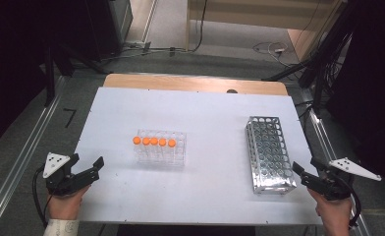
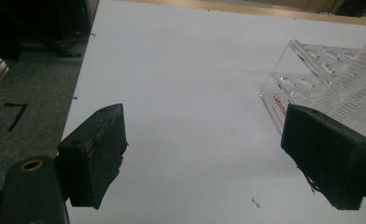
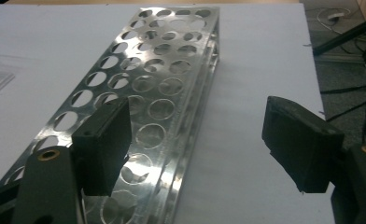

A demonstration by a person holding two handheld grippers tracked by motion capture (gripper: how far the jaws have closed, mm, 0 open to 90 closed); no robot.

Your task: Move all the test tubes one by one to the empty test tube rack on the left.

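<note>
While both hands rest low in the high view, the left gripper (image 1: 91, 166) and right gripper (image 1: 303, 172) hold their fingers wide, empty. The clear rack (image 1: 161, 146) with orange tubes (image 1: 154, 141) sits center-left; the metal rack (image 1: 269, 153) right. In the left gripper view, the clear rack (image 2: 321, 74) lies upper right. In the right gripper view, the metal rack (image 3: 148, 88) runs up the middle.

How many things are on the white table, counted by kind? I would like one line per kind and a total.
Orange-capped tubes: 5, standing in one row in the clear rack
Clear plastic rack: 1
Metal rack: 1, no tubes in it
Total: 7
</note>
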